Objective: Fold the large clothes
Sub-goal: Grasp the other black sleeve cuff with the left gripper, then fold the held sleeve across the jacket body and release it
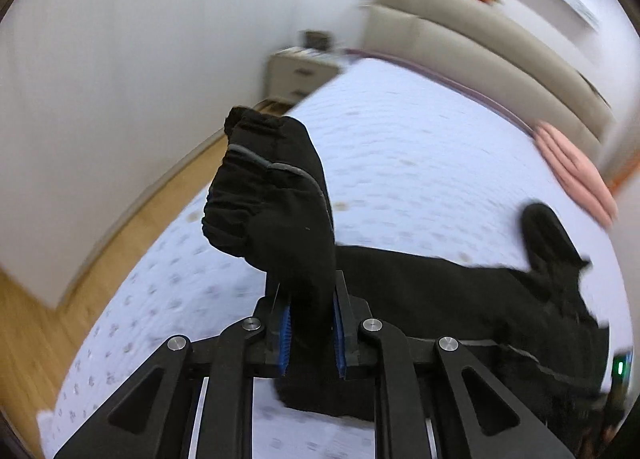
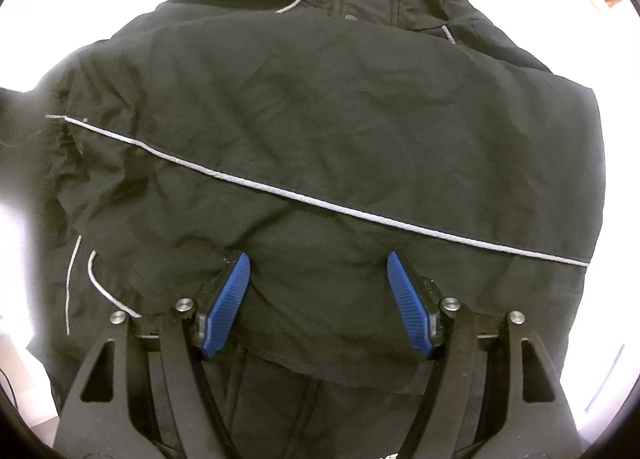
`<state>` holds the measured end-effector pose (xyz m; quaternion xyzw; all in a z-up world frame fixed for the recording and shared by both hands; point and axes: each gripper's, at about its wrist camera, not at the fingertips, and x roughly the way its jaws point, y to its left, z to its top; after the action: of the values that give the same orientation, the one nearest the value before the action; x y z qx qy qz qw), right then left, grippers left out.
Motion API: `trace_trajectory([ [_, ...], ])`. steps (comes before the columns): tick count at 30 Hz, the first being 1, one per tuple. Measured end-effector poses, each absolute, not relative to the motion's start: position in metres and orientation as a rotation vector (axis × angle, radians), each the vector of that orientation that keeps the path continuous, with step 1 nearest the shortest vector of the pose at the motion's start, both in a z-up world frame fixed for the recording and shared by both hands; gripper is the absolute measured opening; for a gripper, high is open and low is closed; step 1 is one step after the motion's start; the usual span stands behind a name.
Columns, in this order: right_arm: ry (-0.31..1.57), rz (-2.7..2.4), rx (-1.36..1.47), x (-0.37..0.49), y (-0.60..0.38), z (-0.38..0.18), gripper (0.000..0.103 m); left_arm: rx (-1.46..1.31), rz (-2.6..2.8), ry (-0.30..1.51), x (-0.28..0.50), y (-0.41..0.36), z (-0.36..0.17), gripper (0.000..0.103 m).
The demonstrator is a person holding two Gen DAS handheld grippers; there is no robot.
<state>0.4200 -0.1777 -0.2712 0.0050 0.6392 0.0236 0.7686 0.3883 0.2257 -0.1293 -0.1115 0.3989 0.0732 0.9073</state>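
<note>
White quilted bedding [image 1: 400,147] fills the left wrist view, with wood floor [image 1: 132,219] at nine o'clock and a headboard [image 1: 480,47] at one o'clock. At six o'clock the left gripper [image 1: 312,335] pinches a bunched sleeve [image 1: 276,199] of the black jacket [image 2: 320,119]. The right gripper [image 2: 318,303] hangs spread over the flat-lying jacket, clamping nothing.

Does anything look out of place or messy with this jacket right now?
Nothing damaged or spilled. The black jacket lies wrinkled on the bed, and its sleeve cuff is bunched up in the left gripper.
</note>
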Motion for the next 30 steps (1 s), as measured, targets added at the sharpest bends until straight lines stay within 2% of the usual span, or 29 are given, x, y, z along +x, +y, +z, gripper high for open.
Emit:
trace_trajectory([
  [4,1.352,0.064,0.037,0.410,-0.192,-0.257,0.069,-0.113,0.003,0.806,0.384,0.146,-0.110,0.016],
  [12,1.300,0.049,0.090,0.384,-0.236,-0.235,0.069,0.044,-0.239,0.792,0.378,0.019,-0.106,0.016],
  [19,1.282,0.020,0.117,0.371,-0.271,-0.223,0.069,0.151,-0.447,0.841,0.357,-0.101,-0.136,0.016],
  [24,1.289,0.001,0.143,0.363,-0.286,-0.224,0.069,0.238,-0.458,0.899,0.362,-0.140,-0.181,0.017],
  [26,1.296,0.004,0.150,0.362,-0.287,-0.228,0.069,0.249,-0.454,0.940,0.364,-0.147,-0.200,0.021],
  [27,1.298,0.007,0.152,0.362,-0.287,-0.230,0.069,0.246,-0.466,0.967,0.364,-0.149,-0.211,0.029],
  [30,1.300,0.026,0.155,0.364,-0.285,-0.233,0.069,0.178,-0.552,1.077,0.366,-0.155,-0.232,0.070],
])
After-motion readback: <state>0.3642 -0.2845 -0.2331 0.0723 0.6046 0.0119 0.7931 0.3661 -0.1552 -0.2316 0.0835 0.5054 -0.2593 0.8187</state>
